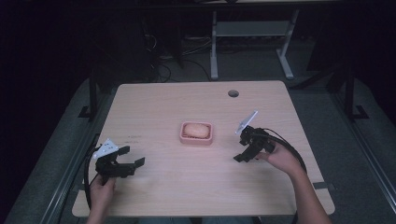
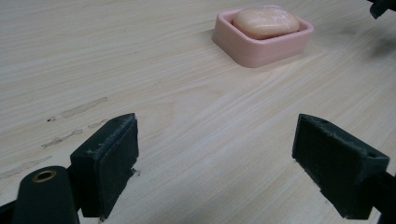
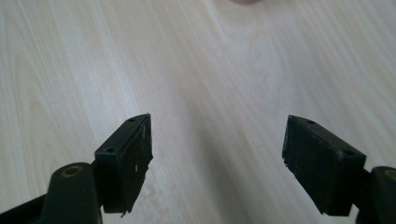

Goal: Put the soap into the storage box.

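On the pale wooden table (image 1: 154,102), a pink rectangular plastic soap dish (image 1: 196,133) holding a peach oval soap bar (image 1: 195,129) sits mid-table between my left gripper (image 1: 132,157) and right gripper (image 1: 244,155), both spread wide, empty.

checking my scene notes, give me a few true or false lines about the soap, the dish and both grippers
1. The soap lies in the pink dish. True.
2. The left gripper is shut on the soap. False: it is open, holds nothing and is apart from the dish.
3. The right gripper is open over bare table. True.
4. The dish sits at the table's near edge. False: it sits about mid-table.
5. A round hole is in the table's far side. True.
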Action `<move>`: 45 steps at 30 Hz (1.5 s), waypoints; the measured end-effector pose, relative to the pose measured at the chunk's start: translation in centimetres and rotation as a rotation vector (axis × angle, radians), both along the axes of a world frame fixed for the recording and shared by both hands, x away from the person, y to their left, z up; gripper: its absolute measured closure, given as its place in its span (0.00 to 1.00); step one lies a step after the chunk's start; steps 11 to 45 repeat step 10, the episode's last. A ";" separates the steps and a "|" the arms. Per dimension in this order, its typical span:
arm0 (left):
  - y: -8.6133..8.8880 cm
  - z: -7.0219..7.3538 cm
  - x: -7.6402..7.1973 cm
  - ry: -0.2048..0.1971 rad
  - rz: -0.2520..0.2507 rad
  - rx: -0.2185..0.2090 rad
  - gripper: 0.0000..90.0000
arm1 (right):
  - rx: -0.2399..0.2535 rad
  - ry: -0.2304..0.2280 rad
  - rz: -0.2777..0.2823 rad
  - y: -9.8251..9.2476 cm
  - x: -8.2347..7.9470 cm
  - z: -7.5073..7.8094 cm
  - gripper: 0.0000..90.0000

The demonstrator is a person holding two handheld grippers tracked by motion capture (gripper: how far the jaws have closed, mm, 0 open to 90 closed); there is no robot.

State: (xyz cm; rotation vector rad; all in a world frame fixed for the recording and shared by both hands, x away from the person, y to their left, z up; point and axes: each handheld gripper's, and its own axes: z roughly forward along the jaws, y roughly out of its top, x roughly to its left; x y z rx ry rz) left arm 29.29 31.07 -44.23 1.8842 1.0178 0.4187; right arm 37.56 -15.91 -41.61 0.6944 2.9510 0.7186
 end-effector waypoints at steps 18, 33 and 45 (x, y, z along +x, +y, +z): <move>-0.1 -0.1 0.1 -0.001 -0.002 0.007 0.16 | 0.027 -0.017 -0.011 -1.4 -2.6 -1.3 0.27; -0.1 -0.1 0.1 -0.001 -0.002 0.007 0.16 | 0.027 -0.017 -0.011 -1.4 -2.6 -1.3 0.27; -0.1 -0.1 0.1 -0.001 -0.002 0.007 0.16 | 0.027 -0.017 -0.011 -1.4 -2.6 -1.3 0.27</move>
